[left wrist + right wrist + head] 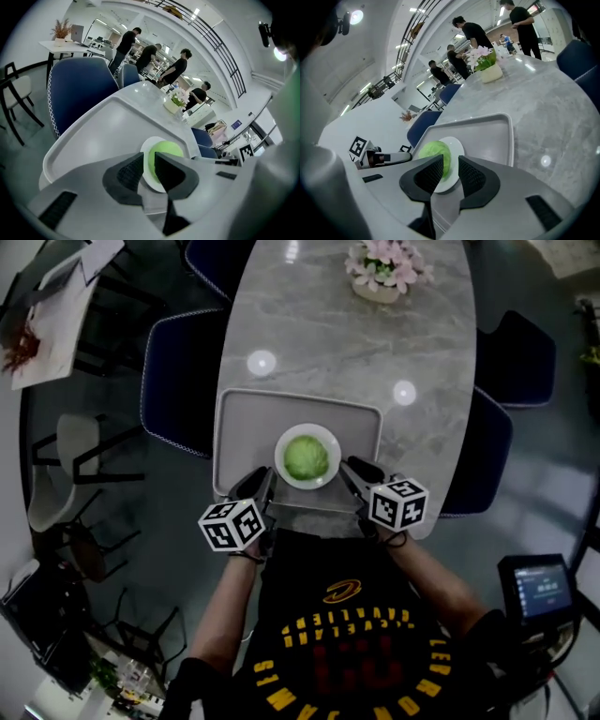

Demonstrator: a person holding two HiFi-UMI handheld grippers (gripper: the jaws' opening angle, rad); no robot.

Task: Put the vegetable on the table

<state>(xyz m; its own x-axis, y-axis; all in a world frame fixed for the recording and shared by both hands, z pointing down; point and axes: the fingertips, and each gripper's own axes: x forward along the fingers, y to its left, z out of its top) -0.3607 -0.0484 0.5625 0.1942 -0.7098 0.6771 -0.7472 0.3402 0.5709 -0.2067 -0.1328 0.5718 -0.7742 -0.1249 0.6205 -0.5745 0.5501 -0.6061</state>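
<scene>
A round green vegetable (pixel 306 457) lies on a white plate (pixel 281 448), which stands on a grey tray (pixel 244 418) at the near end of a marble table (pixel 328 334). My left gripper (pixel 264 486) hovers at the tray's near rim, left of the plate; my right gripper (pixel 353 472) is at the rim on the plate's right. In the left gripper view the jaws (pixel 149 161) stand a narrow gap apart, with the plate (pixel 150 143) and vegetable (pixel 166 149) showing beyond. The right gripper (pixel 451 164) is open too, the vegetable (pixel 433 150) visible through its gap.
A pot of pink flowers (pixel 384 268) stands at the table's far end. Dark blue chairs (pixel 173 371) (pixel 487 446) flank the table. A small screen (pixel 539 589) sits low at my right. Several people stand in the background of both gripper views.
</scene>
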